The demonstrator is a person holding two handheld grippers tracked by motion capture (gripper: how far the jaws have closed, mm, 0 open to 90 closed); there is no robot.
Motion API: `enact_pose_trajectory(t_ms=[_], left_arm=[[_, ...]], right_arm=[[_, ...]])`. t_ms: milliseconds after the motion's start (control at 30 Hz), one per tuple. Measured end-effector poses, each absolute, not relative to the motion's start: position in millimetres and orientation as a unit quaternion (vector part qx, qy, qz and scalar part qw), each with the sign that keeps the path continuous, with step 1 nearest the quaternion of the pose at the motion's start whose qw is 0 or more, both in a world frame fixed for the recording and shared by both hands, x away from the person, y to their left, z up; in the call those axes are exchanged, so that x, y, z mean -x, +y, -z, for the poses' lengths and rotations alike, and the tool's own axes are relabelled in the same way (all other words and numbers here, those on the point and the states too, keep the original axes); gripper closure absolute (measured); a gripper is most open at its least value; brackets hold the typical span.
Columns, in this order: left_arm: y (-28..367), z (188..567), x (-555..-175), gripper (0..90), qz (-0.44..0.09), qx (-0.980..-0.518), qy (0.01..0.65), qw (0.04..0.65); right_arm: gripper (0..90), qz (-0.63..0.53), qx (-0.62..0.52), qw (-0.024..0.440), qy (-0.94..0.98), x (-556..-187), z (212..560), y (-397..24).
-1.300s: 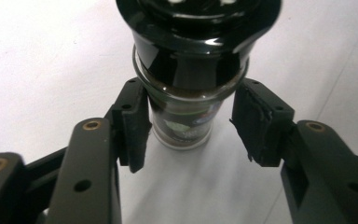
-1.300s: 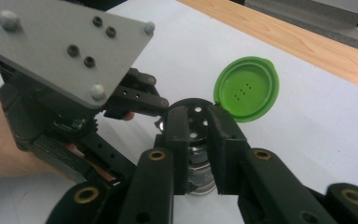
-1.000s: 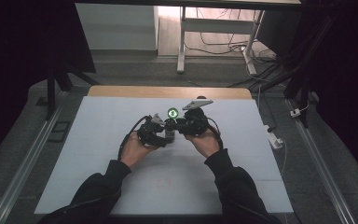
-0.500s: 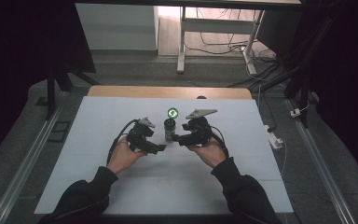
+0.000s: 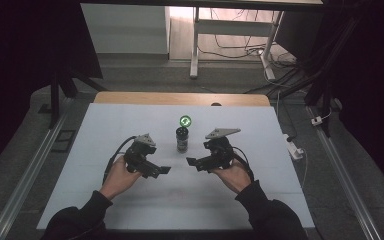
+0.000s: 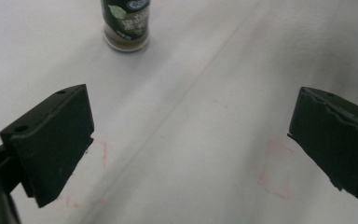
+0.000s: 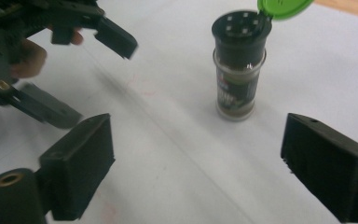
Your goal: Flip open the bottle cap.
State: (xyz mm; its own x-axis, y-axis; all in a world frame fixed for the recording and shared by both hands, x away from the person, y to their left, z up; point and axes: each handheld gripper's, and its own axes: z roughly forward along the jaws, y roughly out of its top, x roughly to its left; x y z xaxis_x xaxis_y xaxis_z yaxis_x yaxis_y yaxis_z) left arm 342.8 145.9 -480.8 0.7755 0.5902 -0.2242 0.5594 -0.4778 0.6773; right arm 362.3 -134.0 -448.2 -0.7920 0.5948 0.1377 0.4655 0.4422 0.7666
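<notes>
A small dark spice jar (image 5: 182, 139) stands upright mid-table, its green flip lid (image 5: 185, 121) hinged open above the perforated top. My left gripper (image 5: 163, 170) sits to the jar's near left and my right gripper (image 5: 192, 162) to its near right, both clear of it. In the left gripper view the left gripper (image 6: 191, 140) stands wide, with the jar (image 6: 125, 23) far ahead. In the right gripper view the right gripper (image 7: 200, 163) is spread before the jar (image 7: 237, 79) and lid (image 7: 284, 7); the left gripper (image 7: 93, 79) shows opposite. Both sets of jaws have just been opening, with nothing between them.
The white table sheet (image 5: 105, 140) ends in a wooden strip (image 5: 180, 98) at the far edge. A power strip (image 5: 295, 149) lies off the table's right side. Metal rails run along both sides, and desk legs and cables stand beyond.
Both grippers have drawn away from the jar, apart and toward the near edge, and their jaws have spread. The jar stands free with its lid up.
</notes>
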Motion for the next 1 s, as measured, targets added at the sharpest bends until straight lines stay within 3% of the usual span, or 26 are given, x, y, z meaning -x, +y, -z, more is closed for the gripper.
enact_pose_trajectory(t_ms=[300, 1000], left_arm=[[177.0, 476.3, -311.8, 0.0, -0.014, -0.851, 0.338, 0.401], [244.7, 475.5, -238.6, 0.0, -0.052, -0.816, 0.389, 0.425]], right_arm=[[0.2, -0.427, -0.31, 0.075, 0.846, -338.9, 448.0, -153.4], [0.0, -0.415, -0.342, 0.12, 0.835, -285.8, 454.3, -224.5]])
